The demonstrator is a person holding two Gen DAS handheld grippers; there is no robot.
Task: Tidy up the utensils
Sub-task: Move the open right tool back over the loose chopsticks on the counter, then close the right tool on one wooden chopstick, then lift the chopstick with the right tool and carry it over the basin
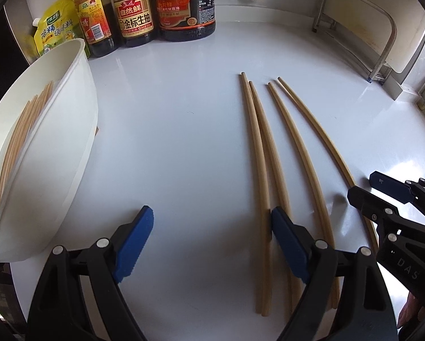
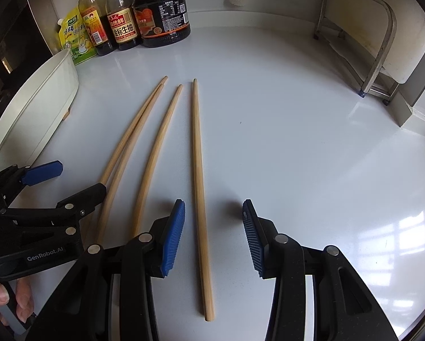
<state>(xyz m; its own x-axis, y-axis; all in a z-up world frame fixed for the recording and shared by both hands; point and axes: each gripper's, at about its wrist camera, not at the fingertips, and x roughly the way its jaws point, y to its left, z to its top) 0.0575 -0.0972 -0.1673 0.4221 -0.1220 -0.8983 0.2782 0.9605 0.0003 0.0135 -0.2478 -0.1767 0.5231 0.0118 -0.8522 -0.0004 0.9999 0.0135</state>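
Chopsticks (image 1: 272,153), four, loose on white bench (image 1: 169,119), side by side, thin tips toward far wall. More chopsticks (image 1: 19,136) lying inside white tray (image 1: 56,147) at left edge of bench.

Left wrist view: left gripper (image 1: 212,241) low over bench, fingers (image 1: 135,238) spread wide, nothing held. Right-hand pad just beside the two leftmost loose chopsticks, contact not clear; the other pad over bare bench near tray. Right gripper (image 1: 362,187) at right edge of view, over outermost chopstick. Sauce bottles (image 1: 161,8) and yellow seasoning pouch (image 1: 56,25) lined along back wall. Metal rack (image 1: 362,37) at far right.

Right wrist view: right gripper (image 2: 213,236) with fingers (image 2: 172,238) partly open, astride thick end of rightmost chopstick (image 2: 199,199); pads clear of wood on both sides, nothing gripped. Other three chopsticks (image 2: 138,142) fanned to left, two of them touching along their length. Left gripper (image 2: 70,179) at left edge, over butt ends of that pair. Part of a hand (image 2: 10,298) visible on its handle at lower left. Tray (image 2: 42,105) beyond, bottles (image 2: 144,17) behind, rack (image 2: 374,42) at right.
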